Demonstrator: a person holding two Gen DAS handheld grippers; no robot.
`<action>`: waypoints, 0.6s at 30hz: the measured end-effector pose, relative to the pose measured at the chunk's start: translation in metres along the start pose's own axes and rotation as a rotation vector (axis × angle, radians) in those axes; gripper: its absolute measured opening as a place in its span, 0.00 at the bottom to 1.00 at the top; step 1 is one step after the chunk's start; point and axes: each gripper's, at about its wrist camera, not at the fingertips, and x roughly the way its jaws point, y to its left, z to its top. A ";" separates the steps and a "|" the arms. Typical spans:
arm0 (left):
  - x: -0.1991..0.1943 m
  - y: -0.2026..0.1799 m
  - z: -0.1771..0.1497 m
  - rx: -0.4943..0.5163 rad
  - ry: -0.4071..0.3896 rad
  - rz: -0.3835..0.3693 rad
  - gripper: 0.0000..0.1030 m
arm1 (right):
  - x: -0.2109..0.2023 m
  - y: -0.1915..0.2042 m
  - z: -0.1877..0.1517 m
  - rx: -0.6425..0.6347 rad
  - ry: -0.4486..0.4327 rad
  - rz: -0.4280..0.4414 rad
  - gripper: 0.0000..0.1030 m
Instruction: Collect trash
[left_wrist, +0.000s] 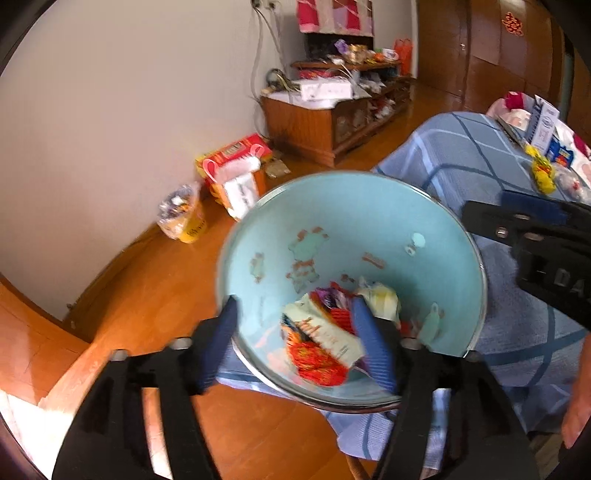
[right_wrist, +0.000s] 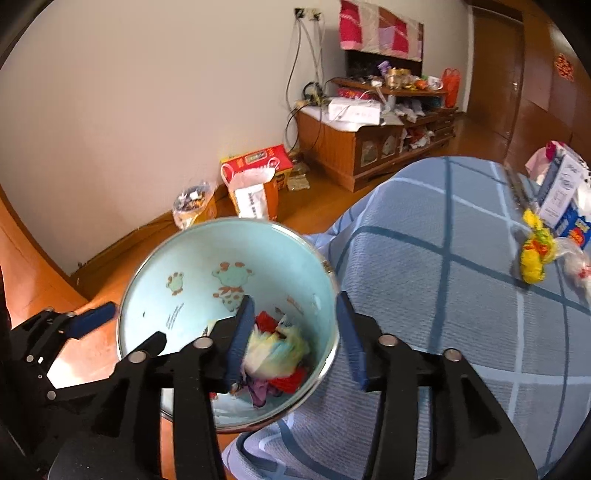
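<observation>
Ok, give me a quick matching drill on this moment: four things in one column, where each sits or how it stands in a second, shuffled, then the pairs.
Things:
1. trash bin
2. yellow wrapper
3. wrappers
4. left gripper

Places or states:
A. lying on the blue checked cloth, far right
B. open, above the bin's mouth
C. pale blue, beside the cloth-covered edge
D. piled at the bottom of the bin

Pairs: 1-C, 2-A, 3-D, 4-B

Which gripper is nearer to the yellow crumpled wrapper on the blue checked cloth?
Right. The right gripper hangs over the bin's cloth-side rim; the left gripper is on the floor side, farther from the yellow crumpled wrapper.
</observation>
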 end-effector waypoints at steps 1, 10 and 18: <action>-0.006 0.001 0.001 -0.011 -0.022 0.025 0.80 | -0.004 -0.002 -0.001 0.003 -0.011 -0.005 0.64; -0.030 -0.002 0.004 -0.023 -0.095 0.099 0.94 | -0.041 -0.026 -0.006 0.078 -0.077 -0.063 0.86; -0.039 -0.029 0.007 -0.002 -0.087 0.045 0.94 | -0.063 -0.070 -0.021 0.137 -0.120 -0.243 0.90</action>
